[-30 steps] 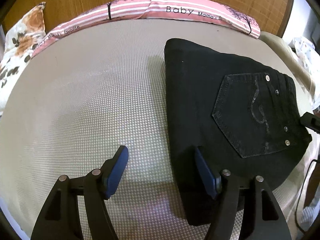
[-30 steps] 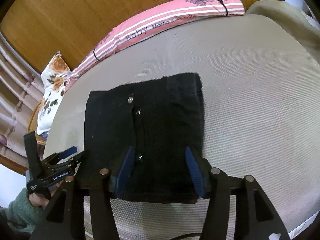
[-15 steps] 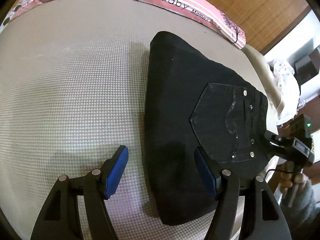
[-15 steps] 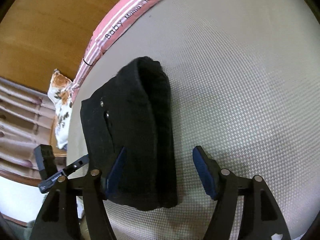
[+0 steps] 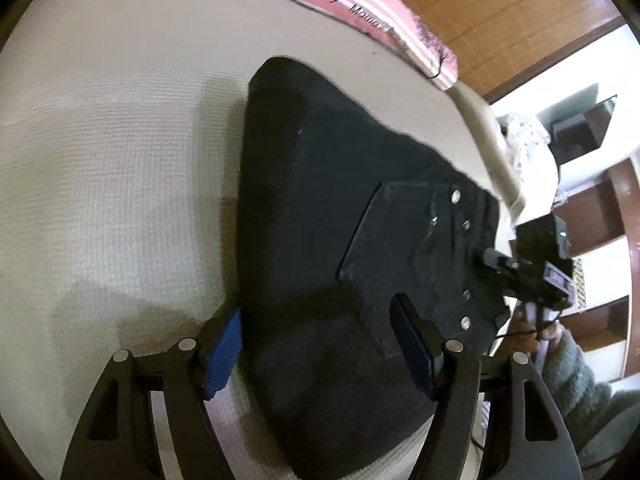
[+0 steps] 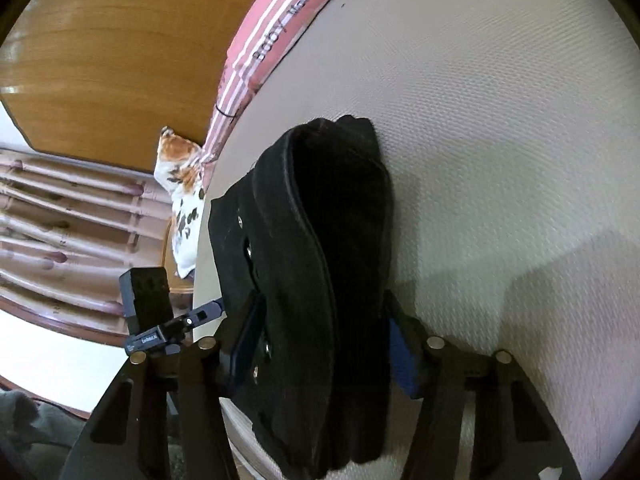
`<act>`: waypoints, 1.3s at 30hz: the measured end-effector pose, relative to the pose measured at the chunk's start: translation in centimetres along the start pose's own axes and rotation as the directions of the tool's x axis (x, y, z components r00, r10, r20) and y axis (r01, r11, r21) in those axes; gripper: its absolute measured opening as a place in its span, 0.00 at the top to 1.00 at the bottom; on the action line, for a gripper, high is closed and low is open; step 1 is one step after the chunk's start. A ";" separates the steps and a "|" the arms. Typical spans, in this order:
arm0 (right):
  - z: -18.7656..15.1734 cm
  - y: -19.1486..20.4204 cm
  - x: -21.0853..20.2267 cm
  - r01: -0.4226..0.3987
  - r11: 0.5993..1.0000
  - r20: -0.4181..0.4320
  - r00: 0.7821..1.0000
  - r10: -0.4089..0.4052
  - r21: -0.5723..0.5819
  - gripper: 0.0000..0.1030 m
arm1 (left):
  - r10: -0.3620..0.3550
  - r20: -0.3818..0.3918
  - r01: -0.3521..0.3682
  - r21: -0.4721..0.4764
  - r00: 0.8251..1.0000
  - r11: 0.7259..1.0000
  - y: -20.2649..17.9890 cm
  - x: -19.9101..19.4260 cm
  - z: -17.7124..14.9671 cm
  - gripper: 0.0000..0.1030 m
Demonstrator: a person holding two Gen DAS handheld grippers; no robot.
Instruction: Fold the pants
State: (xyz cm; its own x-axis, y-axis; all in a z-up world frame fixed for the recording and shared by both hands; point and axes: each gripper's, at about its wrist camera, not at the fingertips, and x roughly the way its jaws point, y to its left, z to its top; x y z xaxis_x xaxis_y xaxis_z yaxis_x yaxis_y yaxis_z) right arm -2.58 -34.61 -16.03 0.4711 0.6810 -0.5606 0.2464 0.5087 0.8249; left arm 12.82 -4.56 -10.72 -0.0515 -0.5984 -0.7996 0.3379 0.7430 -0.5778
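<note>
black pants (image 5: 320,240), already folded into a thick bundle, lie on a cream bed (image 5: 112,168) near its edge. the left gripper (image 5: 316,348) straddles one end with its jaws apart, while the right gripper (image 6: 320,344) is closing on the other end, cloth between its pads. judging from this, the folding looks nearly done; next, both need a firm hold to lift or square the bundle.
</note>
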 end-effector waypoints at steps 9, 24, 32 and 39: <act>1.9 1.0 1.8 -0.008 0.999 -0.011 1.000 0.007 -0.040 0.51 | 0.007 0.061 -0.006 -0.014 0.998 1.000 0.0 1.0 1.5 0.47; 1.5 1.7 1.9 0.092 0.996 0.039 0.995 -0.093 0.014 0.61 | 0.333 0.115 -0.343 0.080 0.936 0.936 -3.8 2.0 0.3 0.62; 1.3 3.7 1.7 0.138 0.990 0.082 0.987 -0.137 -0.002 0.68 | 0.400 0.145 -0.417 0.119 0.905 0.901 -5.4 1.5 -0.1 0.76; 0.8 5.7 1.3 0.134 0.991 0.094 0.987 -0.133 -0.010 0.70 | 0.388 0.172 -0.409 0.110 0.905 0.906 -5.4 -0.3 -0.8 0.81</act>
State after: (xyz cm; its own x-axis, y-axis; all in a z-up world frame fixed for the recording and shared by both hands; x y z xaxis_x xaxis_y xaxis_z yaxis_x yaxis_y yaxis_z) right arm 0.17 -31.24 -11.96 0.5121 0.5547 -0.6558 0.2989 0.6007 0.7415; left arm 10.27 -8.20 -7.50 0.2462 -0.3048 -0.9200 0.4309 0.8847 -0.1778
